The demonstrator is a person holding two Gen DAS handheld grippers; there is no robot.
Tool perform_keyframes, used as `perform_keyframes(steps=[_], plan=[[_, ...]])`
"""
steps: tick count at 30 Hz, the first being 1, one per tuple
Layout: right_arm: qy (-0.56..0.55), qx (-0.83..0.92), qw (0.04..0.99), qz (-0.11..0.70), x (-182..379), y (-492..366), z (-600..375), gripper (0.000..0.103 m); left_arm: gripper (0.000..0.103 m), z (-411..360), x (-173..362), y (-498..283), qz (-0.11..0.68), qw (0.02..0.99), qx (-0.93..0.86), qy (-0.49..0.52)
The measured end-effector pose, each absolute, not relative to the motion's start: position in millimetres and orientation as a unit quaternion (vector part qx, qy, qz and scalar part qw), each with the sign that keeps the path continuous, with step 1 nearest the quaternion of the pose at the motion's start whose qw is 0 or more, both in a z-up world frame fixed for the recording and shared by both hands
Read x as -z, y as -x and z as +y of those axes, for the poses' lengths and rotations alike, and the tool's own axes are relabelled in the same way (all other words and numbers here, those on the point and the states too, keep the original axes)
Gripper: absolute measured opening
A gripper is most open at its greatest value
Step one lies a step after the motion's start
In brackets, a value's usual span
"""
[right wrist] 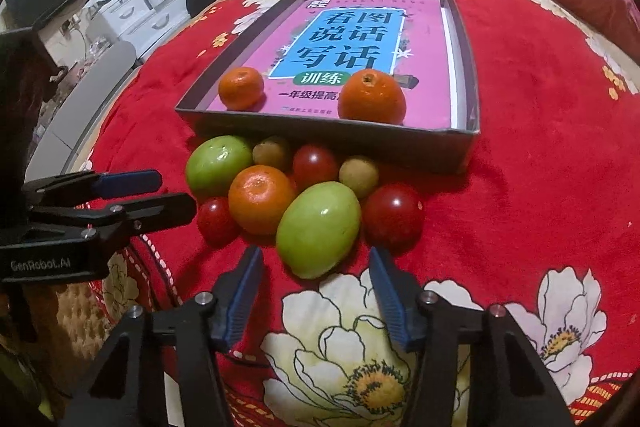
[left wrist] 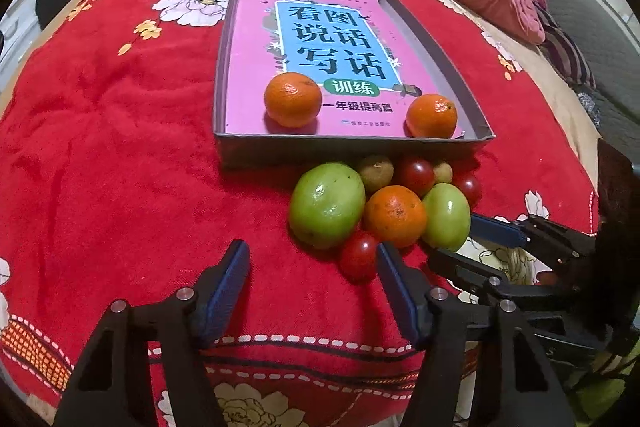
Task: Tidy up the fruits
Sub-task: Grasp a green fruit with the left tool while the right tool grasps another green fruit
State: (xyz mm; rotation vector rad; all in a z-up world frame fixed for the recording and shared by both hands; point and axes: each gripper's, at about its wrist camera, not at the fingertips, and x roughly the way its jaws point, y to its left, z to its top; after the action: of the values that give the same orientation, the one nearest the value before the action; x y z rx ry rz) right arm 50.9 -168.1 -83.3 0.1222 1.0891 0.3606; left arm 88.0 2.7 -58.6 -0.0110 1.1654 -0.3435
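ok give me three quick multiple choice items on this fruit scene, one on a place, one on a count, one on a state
1. Where do the loose fruits lie?
A. on the red flowered blanket, in front of the shallow grey cardboard box
B. on the pink pillow
C. inside the box

2. How many round orange tangerines are in the box?
A. none
B. two
C. four

3. What is the right hand-held gripper doing?
A. clamped shut on a tangerine
B. carrying a tomato
C. jaws apart beside the oval green fruit, no pad pressing on it

Answers: 1 A, the pile lies on the blanket by the box's near wall. 2 B, one tangerine and another sit on the pink book cover. 3 C, gaps show at both pads.
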Motion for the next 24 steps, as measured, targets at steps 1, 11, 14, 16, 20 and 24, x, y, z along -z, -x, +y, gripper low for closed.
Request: perform_keyframes(steps=[1,11,14,16,20,24], plan=[[-0.061,-0.169,0.838,0.515,83.6,-52.0,-168.3,0.054,0.064,2.3,58.9,-88.3,0.547,0.821,0.162,0.005],[-0.058,-0.167,0.838,0.516,88.5,-61.7,-162.0,0.052,0.058,3.0,67.1,-101.9,0.554,0.816,0.163,0.014],[-0.056,-0.173,0.838,0.514,89.0,-62.6,-161.3,0.049,0.057,3.6,69.8,-107.0,0.557,0.813,0.167,0.024],[-0.059,-0.177,0.839,0.512,89.4,-62.3,-162.4,0.047,0.057,2.5,71.3,-109.4,0.558,0.812,0.171,0.027],[-0.070,-0.181,0.839,0.509,89.1,-61.7,-167.8,0.043,0.056,-2.7,75.1,-114.6,0.562,0.807,0.178,0.027],[-0.071,-0.182,0.837,0.511,88.4,-59.2,-169.4,0.043,0.056,-7.2,77.0,-118.6,0.564,0.805,0.184,0.018]])
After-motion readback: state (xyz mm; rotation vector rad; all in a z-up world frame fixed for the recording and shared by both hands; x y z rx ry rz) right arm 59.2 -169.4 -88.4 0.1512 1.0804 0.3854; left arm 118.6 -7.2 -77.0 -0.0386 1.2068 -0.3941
